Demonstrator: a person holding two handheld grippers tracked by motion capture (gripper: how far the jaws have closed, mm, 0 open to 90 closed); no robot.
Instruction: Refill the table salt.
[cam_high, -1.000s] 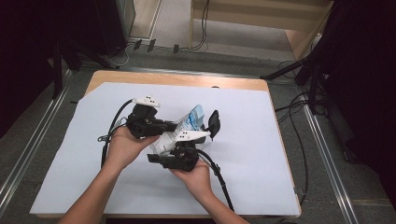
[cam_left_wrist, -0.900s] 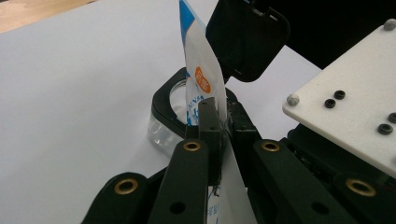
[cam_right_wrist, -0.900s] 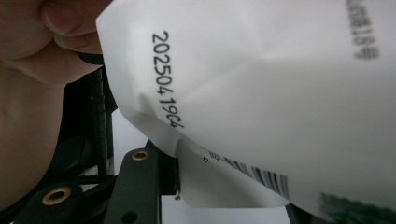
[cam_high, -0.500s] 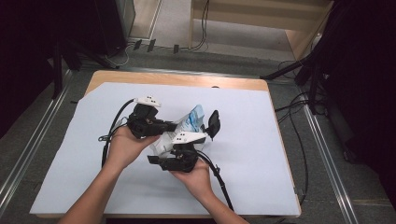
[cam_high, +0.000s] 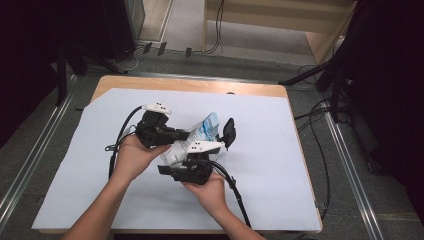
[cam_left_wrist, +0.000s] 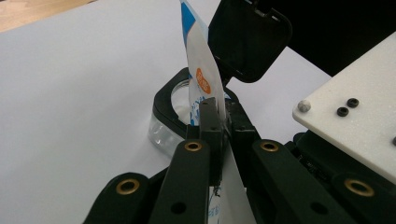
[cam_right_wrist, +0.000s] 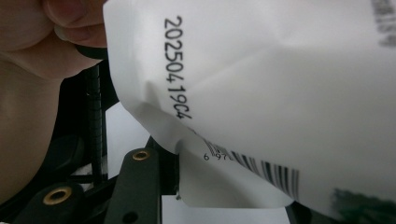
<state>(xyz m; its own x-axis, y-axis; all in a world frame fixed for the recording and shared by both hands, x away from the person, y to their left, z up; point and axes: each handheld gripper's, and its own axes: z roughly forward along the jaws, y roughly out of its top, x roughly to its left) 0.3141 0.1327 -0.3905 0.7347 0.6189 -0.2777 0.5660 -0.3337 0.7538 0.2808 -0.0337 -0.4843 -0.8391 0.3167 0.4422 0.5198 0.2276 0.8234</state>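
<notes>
In the high view, both hands and the packet (cam_high: 205, 129) lie just as they did a second ago, above the middle of the white surface (cam_high: 280, 175). The left tool (cam_high: 184, 135) holds the packet at its middle, and the right tool (cam_high: 175, 162) is at its lower white end.

In the left gripper view, the left tool is clamped flat on the packet. The top of the packet stands over a small clear jar (cam_left_wrist: 163, 121) with its black lid (cam_left_wrist: 250, 39) flipped open.

In the right gripper view, the printed back of the packet is very close, with its bottom corner between the jaws. These jaws have just been closing a little. I cannot tell if they already press. I judge this is a firmer hold before pouring into the jar.
</notes>
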